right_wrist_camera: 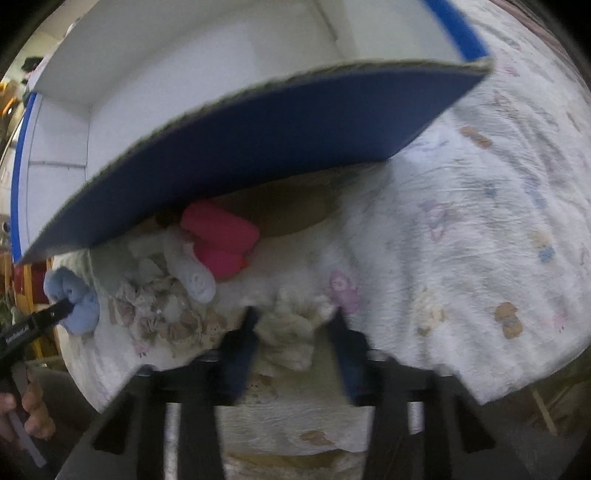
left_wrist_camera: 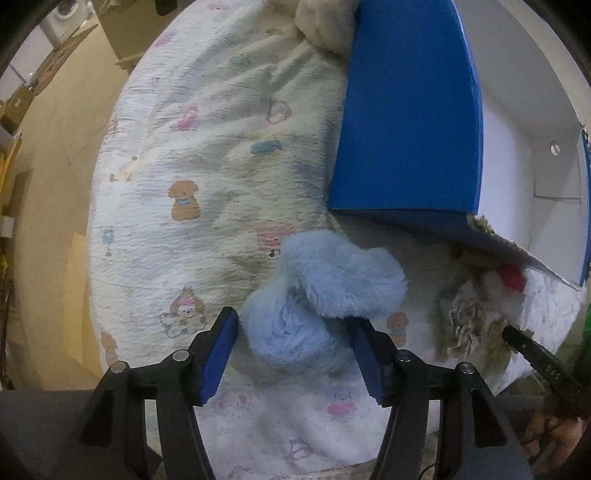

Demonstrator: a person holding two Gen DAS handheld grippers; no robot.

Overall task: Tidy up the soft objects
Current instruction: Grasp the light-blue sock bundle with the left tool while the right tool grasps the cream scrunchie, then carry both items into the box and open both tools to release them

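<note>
A fluffy light-blue plush piece (left_wrist_camera: pixel 325 295) lies on the printed bed cover (left_wrist_camera: pixel 184 147), right in front of the blue box (left_wrist_camera: pixel 406 110). My left gripper (left_wrist_camera: pixel 293 350) stands open around it, its blue pads on either side without squeezing. In the right wrist view my right gripper (right_wrist_camera: pixel 291 328) is shut on a crumpled cream cloth (right_wrist_camera: pixel 291 339), which bunches between the fingers; that view is blurred. Beyond it lie a pink rolled item (right_wrist_camera: pixel 221 240), a white sock (right_wrist_camera: pixel 197 277) and a patterned beige cloth (right_wrist_camera: pixel 155 314), partly under the box flap (right_wrist_camera: pixel 258 140).
The blue box has a white inside (left_wrist_camera: pixel 517 110) and its flap hangs over the pile. A cream fluffy item (left_wrist_camera: pixel 325 22) lies behind the box. The bed edge drops to a tan floor (left_wrist_camera: pixel 55 166) on the left. A person's hand (right_wrist_camera: pixel 33 413) holds the left gripper.
</note>
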